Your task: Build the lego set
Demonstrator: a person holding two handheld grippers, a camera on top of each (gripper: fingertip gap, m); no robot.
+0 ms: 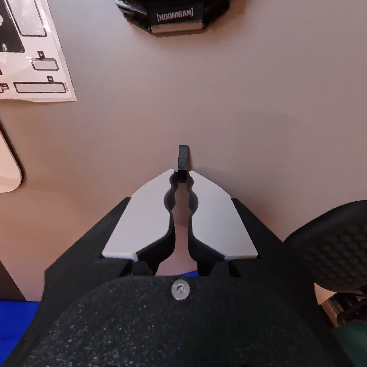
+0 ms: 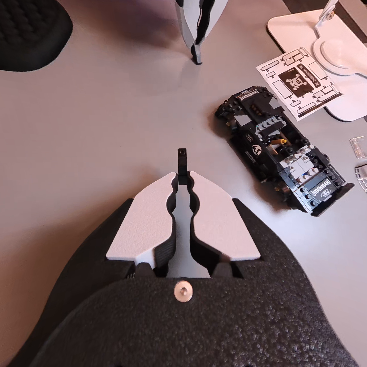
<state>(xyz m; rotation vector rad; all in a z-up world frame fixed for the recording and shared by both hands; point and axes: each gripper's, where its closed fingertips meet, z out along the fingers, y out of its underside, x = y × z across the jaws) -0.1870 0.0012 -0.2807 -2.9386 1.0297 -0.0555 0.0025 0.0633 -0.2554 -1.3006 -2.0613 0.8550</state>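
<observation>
Table with part-built black lego car, sticker sheet beside it.
Left claw pinches a small black piece at its tips; right claw likewise nips a slim black lego piece, clear of the car.

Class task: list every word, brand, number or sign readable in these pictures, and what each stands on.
I will not copy out writing; this is where it stands.
Lego car: white lettering and badges on front strip, side and rear.
Sticker sheet: small black lettering.
Left black piece, right black piece: none visible.
</observation>
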